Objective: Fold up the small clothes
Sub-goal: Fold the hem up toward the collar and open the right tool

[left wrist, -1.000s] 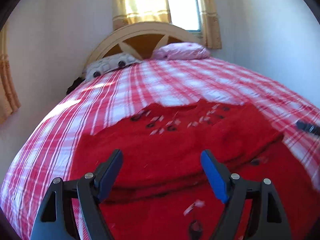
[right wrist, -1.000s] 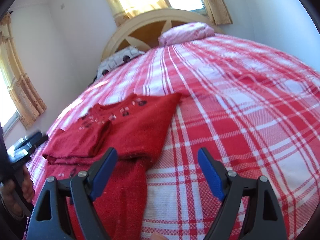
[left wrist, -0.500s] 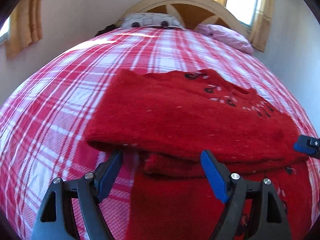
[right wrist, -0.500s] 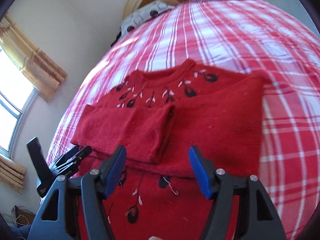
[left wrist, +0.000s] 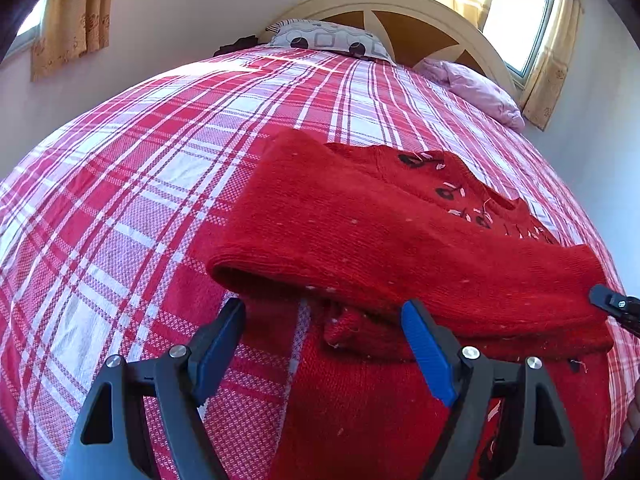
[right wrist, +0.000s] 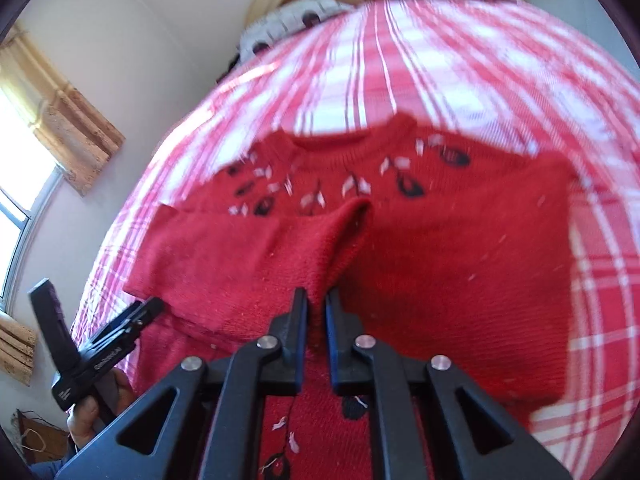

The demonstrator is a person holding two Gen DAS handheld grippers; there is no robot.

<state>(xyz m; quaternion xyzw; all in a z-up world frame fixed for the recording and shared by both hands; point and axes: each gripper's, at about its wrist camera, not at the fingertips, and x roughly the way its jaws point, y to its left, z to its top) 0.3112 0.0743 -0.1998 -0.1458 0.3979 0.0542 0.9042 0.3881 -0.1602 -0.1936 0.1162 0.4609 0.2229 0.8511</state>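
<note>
The soft, floppy red knitted sweater suits hem-edge grips: the right gripper is clamped on a pinched ridge at the sweater's six o'clock edge, while the left gripper gapes apart around its seven o'clock corner.

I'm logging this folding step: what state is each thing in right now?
Red knitted sweater: lying on the bed, both sleeves folded across the chest.
Red-and-white plaid bedsheet: spread flat under the sweater.
Left hand-held gripper: open, at the sweater's folded sleeve edge, nothing pinched.
Right hand-held gripper: shut on a raised ridge of the sweater.
</note>
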